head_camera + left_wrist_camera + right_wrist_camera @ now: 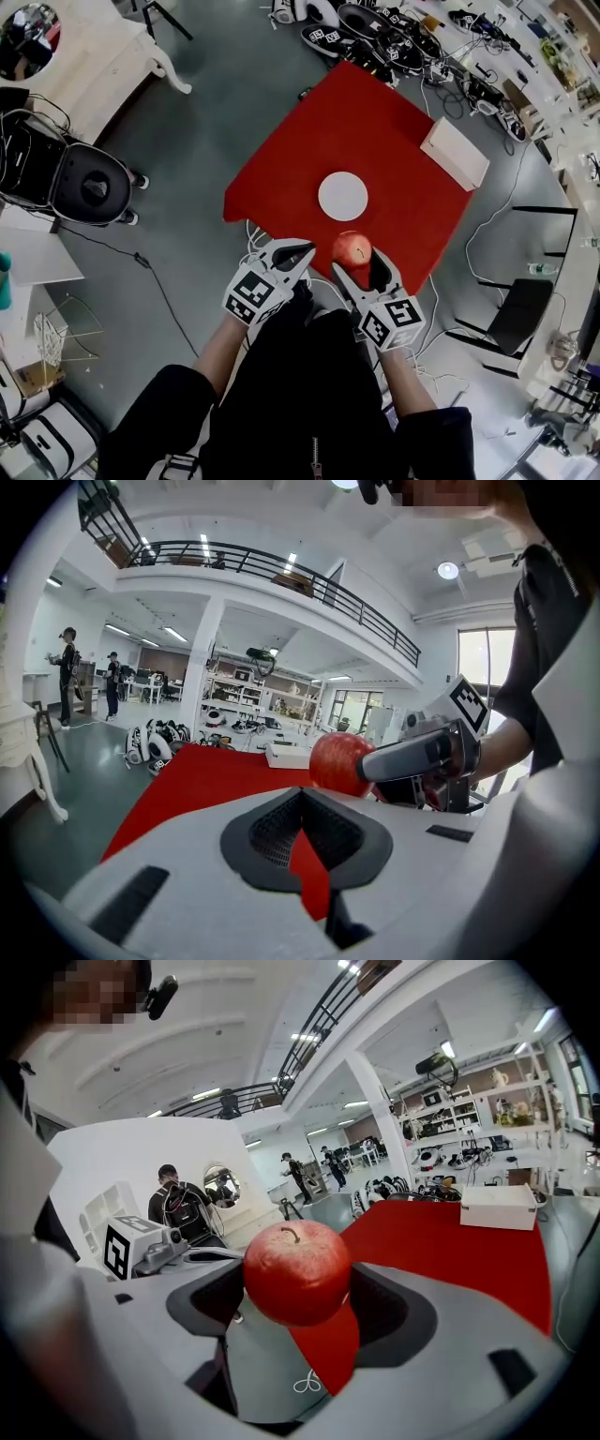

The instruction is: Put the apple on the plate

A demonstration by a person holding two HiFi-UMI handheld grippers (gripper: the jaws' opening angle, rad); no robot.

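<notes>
A red apple (352, 248) hangs over the near edge of the red table (375, 141), with my right gripper (358, 258) shut on it. In the right gripper view the apple (298, 1272) sits stem up between the jaws of that gripper (305, 1326). The white plate (342, 196) lies on the red table a short way beyond the apple. To the left of the apple, my left gripper (305, 261) stands slightly open with nothing between its fingers. The left gripper view shows that gripper (302, 841), and to its right the apple (337, 761) in the right gripper's grip.
A white box (455, 153) stands near the table's right corner. Several grippers and cables (375, 37) lie on the floor beyond the table. A black office chair (84, 183) is at left. A dark chair (520, 314) stands at right.
</notes>
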